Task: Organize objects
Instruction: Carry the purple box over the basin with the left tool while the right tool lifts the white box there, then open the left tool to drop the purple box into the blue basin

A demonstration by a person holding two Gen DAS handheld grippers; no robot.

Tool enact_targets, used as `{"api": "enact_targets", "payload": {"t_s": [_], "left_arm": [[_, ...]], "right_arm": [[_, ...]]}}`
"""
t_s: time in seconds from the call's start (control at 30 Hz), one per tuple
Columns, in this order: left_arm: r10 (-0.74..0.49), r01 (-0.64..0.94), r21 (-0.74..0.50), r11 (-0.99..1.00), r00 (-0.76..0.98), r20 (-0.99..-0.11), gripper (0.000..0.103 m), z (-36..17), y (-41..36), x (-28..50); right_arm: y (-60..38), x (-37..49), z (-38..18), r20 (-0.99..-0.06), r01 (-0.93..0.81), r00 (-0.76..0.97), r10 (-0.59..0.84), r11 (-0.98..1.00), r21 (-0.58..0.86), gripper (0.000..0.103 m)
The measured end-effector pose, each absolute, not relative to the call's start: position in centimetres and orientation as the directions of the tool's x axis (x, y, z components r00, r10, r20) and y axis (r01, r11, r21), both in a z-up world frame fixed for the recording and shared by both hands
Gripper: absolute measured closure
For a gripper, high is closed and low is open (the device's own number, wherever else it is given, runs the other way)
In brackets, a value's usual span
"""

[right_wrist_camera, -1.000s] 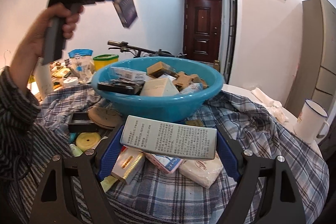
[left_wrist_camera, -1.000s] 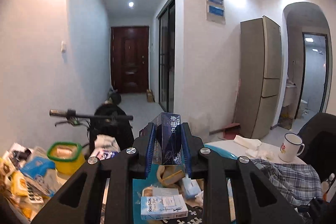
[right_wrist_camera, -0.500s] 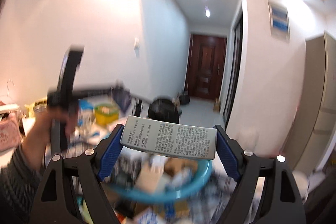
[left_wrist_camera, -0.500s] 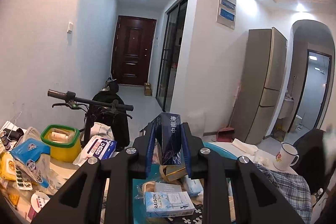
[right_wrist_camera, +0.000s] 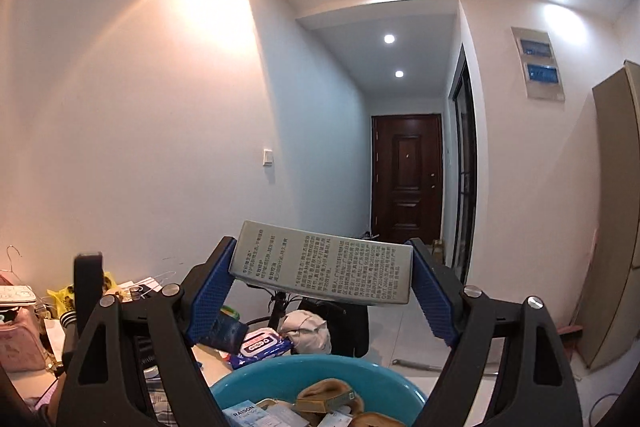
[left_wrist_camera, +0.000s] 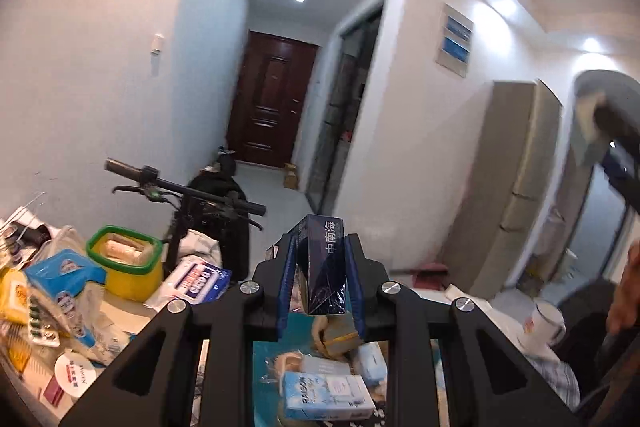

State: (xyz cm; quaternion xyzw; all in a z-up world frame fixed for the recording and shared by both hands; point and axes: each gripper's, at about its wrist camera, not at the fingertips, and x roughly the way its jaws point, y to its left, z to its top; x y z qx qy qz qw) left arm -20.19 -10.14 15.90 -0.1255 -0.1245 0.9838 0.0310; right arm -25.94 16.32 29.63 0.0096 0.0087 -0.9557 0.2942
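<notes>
My left gripper point(left_wrist_camera: 322, 243) is shut on a dark blue pack point(left_wrist_camera: 325, 269) with white characters, held upright above a teal basin point(left_wrist_camera: 264, 351). The basin holds a light blue RAISON box point(left_wrist_camera: 328, 397), tan boxes and other small packs. My right gripper point(right_wrist_camera: 322, 247) is shut on a long silver-grey box point(right_wrist_camera: 324, 267) with printed text, gripped by its two ends and held high over the basin's point(right_wrist_camera: 248, 381) near side. In the left wrist view the right gripper shows only as a dark blur at the upper right, with a hand point(left_wrist_camera: 624, 301) below it.
Left of the basin lie a yellow tub with a green rim point(left_wrist_camera: 126, 263), a wet-wipes pack point(left_wrist_camera: 196, 281) and loose packets. A bicycle handlebar point(left_wrist_camera: 180, 187) stands behind. A white mug point(left_wrist_camera: 540, 323) and plaid cloth point(left_wrist_camera: 560, 381) are at the right, with a tall fridge point(left_wrist_camera: 516, 187) beyond them.
The right gripper has lifted the silver-grey box from low over the plaid cloth to well above the basin. The left gripper shifted and rolled a little, still holding the dark blue pack.
</notes>
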Motion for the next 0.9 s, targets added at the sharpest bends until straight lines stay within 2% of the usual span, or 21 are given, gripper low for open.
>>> {"api": "enact_targets", "payload": {"t_s": [0.1,0.3,0.43,0.9], "left_arm": [[0.083,-0.023,-0.254,-0.967,-0.971,-0.224,0.077,16.0,-9.9,-20.1],[0.03,0.026,-0.219,-0.975,-0.968,-0.249,0.077,15.5,-8.9,-20.7],[0.005,0.043,-0.174,-0.984,-0.963,-0.268,0.077,14.9,-7.6,-21.3],[0.04,0.001,-0.125,-0.992,-0.944,-0.328,0.077,13.8,-5.4,-22.5]], "right_arm": [[15.9,-28.0,27.6,-0.087,0.589,-0.805,-0.587,-0.808,0.014,0.021],[14.6,-31.7,24.5,-0.199,0.616,-0.766,-0.612,-0.786,0.049,0.021],[14.3,-32.2,23.7,-0.22,0.628,-0.75,-0.624,-0.776,0.058,0.021],[13.5,-32.4,23.8,-0.232,0.626,-0.749,-0.62,-0.778,0.057,0.021]]}}
